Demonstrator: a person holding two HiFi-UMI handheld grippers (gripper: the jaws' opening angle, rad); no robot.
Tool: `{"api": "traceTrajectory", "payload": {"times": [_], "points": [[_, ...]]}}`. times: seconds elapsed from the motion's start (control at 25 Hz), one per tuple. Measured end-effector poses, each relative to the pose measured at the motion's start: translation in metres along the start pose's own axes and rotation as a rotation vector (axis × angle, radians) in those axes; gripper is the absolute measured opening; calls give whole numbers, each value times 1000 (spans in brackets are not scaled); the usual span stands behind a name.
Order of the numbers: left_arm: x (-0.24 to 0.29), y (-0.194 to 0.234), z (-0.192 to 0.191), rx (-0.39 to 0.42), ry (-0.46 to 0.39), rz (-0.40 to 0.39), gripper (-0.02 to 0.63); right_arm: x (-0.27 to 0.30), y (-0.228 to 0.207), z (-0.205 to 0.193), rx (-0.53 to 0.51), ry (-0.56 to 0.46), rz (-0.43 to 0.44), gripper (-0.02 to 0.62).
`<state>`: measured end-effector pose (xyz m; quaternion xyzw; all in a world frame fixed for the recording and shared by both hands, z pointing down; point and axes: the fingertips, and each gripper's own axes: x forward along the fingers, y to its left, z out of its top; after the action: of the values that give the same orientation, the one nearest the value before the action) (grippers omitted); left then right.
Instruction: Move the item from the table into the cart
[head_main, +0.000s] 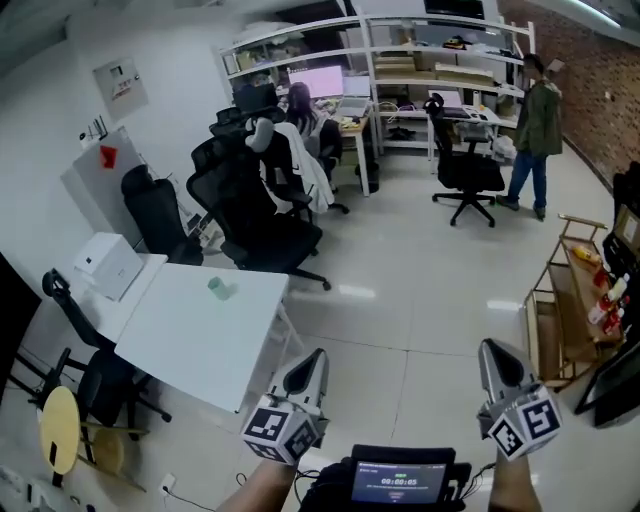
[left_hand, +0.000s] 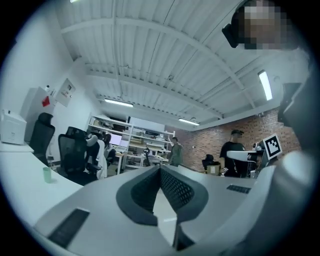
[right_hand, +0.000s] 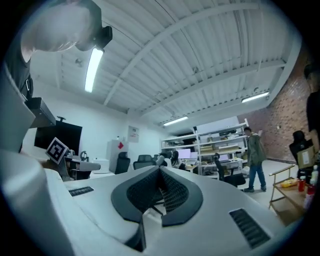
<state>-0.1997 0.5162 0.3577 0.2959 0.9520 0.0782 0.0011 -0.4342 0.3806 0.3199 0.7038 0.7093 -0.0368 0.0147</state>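
Looking forward and down over a pale office floor, the head view shows two hand-held grippers at its bottom edge; the left gripper (head_main: 313, 360) and the right gripper (head_main: 496, 353) sit side by side, well apart, both pointing out into the room; each gripper's own view shows its jaws clenched together with nothing between them. A white table (head_main: 200, 345) stands to the left of the left gripper; a small pale green cup (head_main: 219, 289) stands upright on it near the far edge, well away from both grippers; a white box (head_main: 108, 265) rests on the adjoining surface further left. A wooden cart (head_main: 553, 315) holding bottles stands at the right edge, beyond the right gripper. Black office chairs (head_main: 255, 215) cluster behind the table; a person (head_main: 538, 135) stands near shelving (head_main: 440, 60) at the back.
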Motion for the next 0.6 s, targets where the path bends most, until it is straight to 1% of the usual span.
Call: {"api": "traceTrajectory", "payload": {"times": [0.2, 0.36, 0.48, 0.6], "points": [[12, 165, 16, -26, -18, 145, 3, 182, 61, -19, -7, 21, 139, 3], [3, 287, 30, -48, -21, 231, 3, 308, 129, -33, -3, 49, 231, 3], [-1, 368, 30, -58, -19, 297, 3, 392, 175, -59, 4, 77, 296, 3], [-1, 437, 32, -81, -24, 376, 3, 470, 215, -88, 8, 132, 380, 3]]}}
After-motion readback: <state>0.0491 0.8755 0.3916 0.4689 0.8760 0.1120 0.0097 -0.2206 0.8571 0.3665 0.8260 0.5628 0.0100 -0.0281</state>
